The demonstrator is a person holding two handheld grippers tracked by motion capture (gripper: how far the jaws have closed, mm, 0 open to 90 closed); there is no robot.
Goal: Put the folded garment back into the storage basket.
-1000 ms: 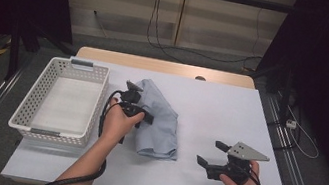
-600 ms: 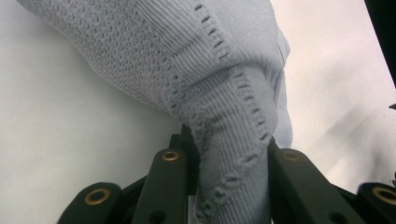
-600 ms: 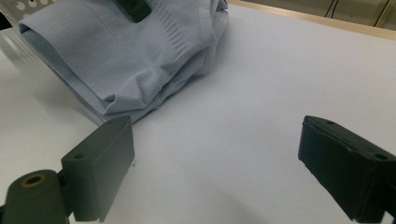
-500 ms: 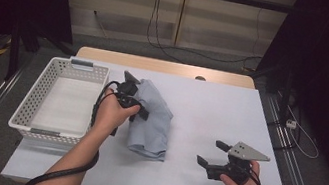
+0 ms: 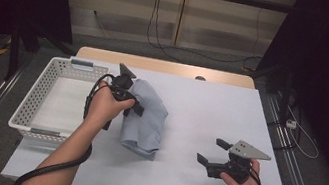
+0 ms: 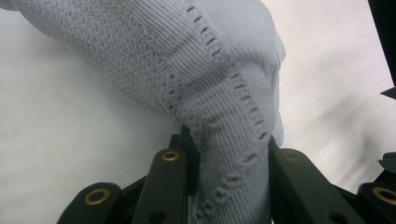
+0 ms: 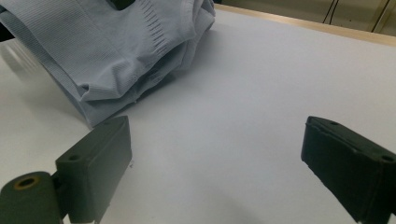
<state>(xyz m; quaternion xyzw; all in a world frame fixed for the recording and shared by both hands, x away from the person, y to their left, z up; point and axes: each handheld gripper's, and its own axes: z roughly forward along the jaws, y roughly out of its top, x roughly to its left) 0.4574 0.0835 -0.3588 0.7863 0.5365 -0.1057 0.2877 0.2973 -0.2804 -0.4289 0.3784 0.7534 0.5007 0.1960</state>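
Clenching pale blue knit garment (image 5: 147,119), left hand-held gripper (image 5: 128,92), right hand-held gripper (image 5: 213,151) released, white basket (image 5: 37,101) beside.

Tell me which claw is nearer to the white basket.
Left. The left claw, shut on the light blue knit garment, hangs just beside the white basket. The right claw rests open, far across the table.

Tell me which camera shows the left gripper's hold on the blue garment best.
The left gripper view: its jaws clamp a bunched knit fold of the blue garment. The high view shows the left gripper lifting one edge; the right gripper view shows the folded end resting on the table.
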